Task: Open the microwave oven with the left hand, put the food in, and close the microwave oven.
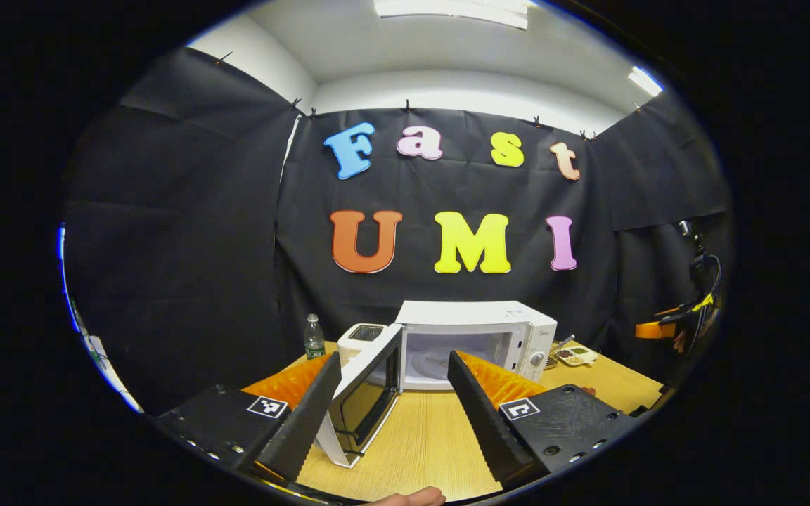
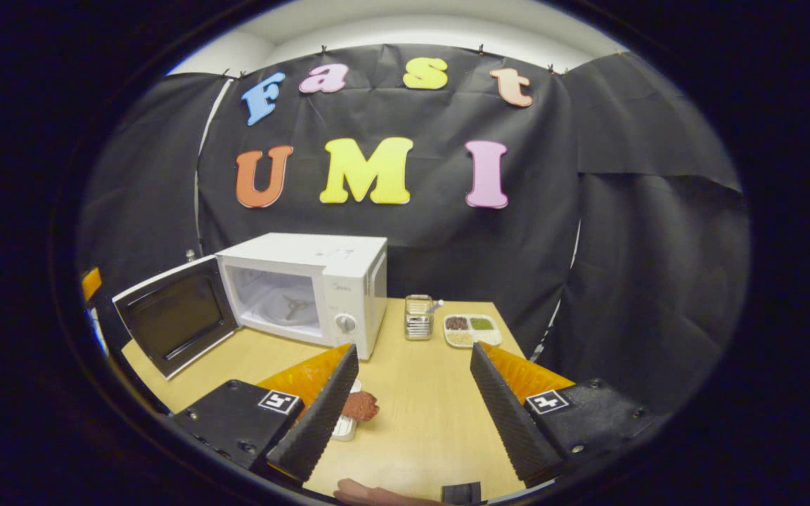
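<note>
The white microwave oven stands at the back of the wooden table with its door swung wide open to the left; the cavity and its turntable show. My left gripper is open, its left finger just in front of the door's edge, holding nothing. In the right gripper view a reddish-brown piece of food lies on a small white dish on the table, partly behind my left finger. My right gripper is open above and just right of the food.
A water bottle and a white toaster stand left of the microwave. To its right are a metal utensil holder and a divided tray of grains. A wooden table carries everything.
</note>
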Available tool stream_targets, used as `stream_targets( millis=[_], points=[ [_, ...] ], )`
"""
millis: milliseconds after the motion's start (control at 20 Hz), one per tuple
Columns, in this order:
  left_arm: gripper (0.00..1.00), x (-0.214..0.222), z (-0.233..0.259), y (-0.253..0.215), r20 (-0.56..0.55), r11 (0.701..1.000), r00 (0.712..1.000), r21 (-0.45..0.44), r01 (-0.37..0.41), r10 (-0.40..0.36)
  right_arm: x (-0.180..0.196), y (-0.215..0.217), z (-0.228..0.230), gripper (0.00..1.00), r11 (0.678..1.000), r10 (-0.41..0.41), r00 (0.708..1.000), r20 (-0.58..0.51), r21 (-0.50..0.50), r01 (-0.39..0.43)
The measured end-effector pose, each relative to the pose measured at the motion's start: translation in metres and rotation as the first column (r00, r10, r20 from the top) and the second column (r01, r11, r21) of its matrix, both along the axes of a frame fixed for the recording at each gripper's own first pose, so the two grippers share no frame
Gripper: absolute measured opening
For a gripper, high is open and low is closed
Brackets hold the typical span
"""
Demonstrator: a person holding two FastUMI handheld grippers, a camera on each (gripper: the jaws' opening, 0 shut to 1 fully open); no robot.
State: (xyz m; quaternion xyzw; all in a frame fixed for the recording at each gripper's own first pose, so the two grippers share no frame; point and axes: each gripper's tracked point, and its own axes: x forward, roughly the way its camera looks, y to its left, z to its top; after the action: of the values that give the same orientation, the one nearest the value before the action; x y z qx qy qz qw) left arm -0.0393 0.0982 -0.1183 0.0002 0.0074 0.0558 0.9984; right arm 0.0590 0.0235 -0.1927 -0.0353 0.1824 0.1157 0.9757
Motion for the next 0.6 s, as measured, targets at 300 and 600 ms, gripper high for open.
stream_targets(
  millis=[300, 600],
  points=[
    [0.94, -0.004, 0.027, -0.049, 0.048, 0.997, 0.996, -0.026, 0.079, -0.078, 0.031, 0.026, -0.080, 0.97, 0.981, 0.145, 0.937, -0.317, 0.170, -0.094],
    [0.94, -0.008, 0.031, -0.068, 0.056, 0.997, 0.996, -0.003, 0.071, -0.071, 0.041, 0.047, -0.138, 0.73, 0.908, 0.331, 0.805, -0.492, 0.400, -0.129]
  ],
)
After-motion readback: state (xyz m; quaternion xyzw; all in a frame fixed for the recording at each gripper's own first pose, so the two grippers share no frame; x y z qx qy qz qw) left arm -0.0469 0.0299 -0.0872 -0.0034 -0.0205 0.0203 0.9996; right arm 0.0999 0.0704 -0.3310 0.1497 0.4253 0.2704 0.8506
